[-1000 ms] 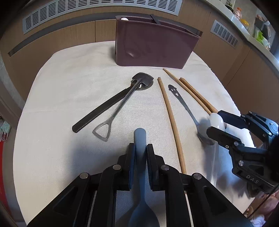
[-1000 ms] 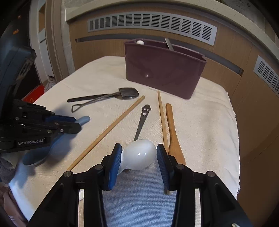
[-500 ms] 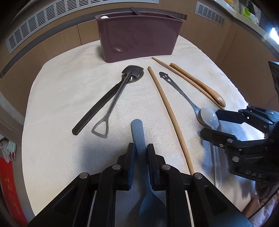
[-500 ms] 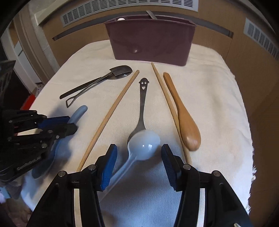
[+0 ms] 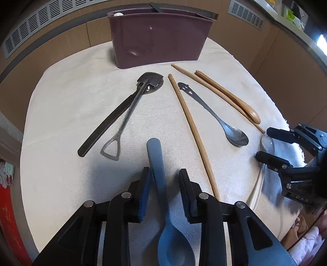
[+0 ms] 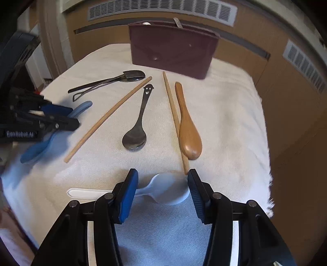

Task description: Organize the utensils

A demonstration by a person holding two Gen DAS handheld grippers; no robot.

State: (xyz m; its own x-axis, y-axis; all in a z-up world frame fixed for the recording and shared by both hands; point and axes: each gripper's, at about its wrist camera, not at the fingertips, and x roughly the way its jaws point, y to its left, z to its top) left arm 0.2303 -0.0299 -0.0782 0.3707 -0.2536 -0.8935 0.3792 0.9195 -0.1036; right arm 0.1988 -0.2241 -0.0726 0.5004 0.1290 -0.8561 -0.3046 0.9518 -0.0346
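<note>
Your left claw point(image 5: 165, 185) is opening — blue spoon point(image 5: 161, 196) lies between its pads, handle toward the maroon caddy point(image 5: 159, 36). Your right claw point(image 6: 161, 190) stands apart around the white spoon point(image 6: 163, 191) (pads not pressing), flat on the tabletop point(image 6: 224, 114) cloth.

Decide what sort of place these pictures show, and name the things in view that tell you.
Probably a home kitchen or dining corner: utensils lie on a cloth-covered table before a maroon utensil holder, with wood-panelled cabinets and a cluttered counter behind.
</note>
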